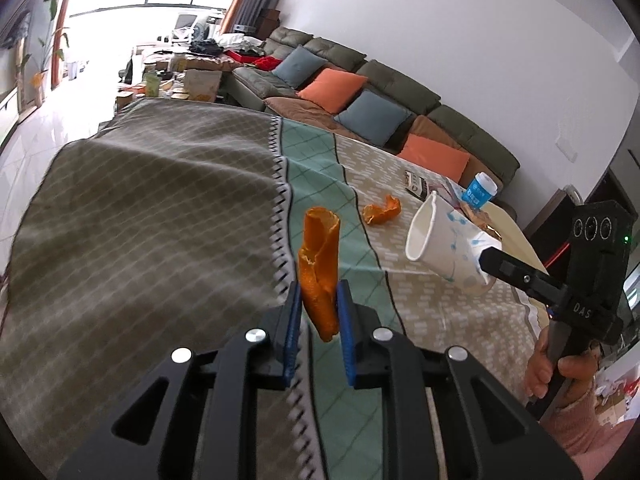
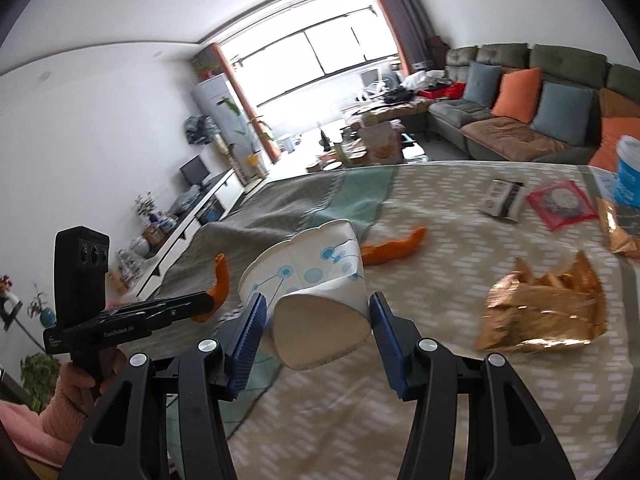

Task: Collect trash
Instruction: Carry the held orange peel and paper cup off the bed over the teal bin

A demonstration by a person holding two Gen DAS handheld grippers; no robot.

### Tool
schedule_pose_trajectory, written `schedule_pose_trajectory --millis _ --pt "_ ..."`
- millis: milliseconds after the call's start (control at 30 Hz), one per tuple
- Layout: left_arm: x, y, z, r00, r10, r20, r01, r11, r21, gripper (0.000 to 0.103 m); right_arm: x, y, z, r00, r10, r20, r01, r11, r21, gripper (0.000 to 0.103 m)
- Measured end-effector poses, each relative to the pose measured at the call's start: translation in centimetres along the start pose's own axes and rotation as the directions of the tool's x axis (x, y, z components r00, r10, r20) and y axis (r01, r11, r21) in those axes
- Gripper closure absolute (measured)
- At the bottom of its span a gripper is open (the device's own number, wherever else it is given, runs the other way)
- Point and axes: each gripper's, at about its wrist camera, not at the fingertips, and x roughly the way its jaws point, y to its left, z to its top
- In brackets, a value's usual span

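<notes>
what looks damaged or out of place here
The paper cup in the right claw is squashed out of round. Loose orange peel and a crumpled gold wrapper lie on the tablecloth.

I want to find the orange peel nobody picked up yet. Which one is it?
Look at the table with the patterned cloth in front of the long sofa. On its pale, dashed part lies a curled orange peel, flat on the cloth and touching nothing. The other peel is up in the left tongs, so it's the one lying down.
</notes>
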Motion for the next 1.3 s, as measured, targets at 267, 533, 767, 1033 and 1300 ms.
schedule_pose_trajectory --millis 267,533,767,1033,1300 --pt "-3.9 2.2 -2.3 0.999 0.027 0.038 -0.024 0.998 -0.059 0.084 1.9 4.6 -0.6 0.996 0.085 -0.037 -0.087 0.994 -0.070 0.050" --pt "-7.6 4.6 -3.8 0.993 0.084 0.083 -0.075 0.991 -0.113 0.084 4.2 8.3 -0.7 0.983 0.162 -0.082 -0.171 0.978 -0.119 0.050" --pt "-11.2 7.7 -5.2 0.980 0.152 0.125 -0.128 0.975 -0.184 0.084 6.5 11.7 -0.4 0.967 0.221 -0.126 -0.241 0.956 -0.169 0.050" --pt "-15.2 10.9 -6.2 0.955 0.245 0.168 -0.197 0.945 -0.260 0.084 9.2 15.0 -0.1 0.941 0.286 -0.183 -0.320 0.927 -0.197 0.050" --pt "-18.1 13.9 -7.2 0.927 0.325 0.188 -0.254 0.911 -0.325 0.084 11.9 18.3 0.0 0.914 0.326 -0.241 -0.380 0.897 -0.225 0.050"
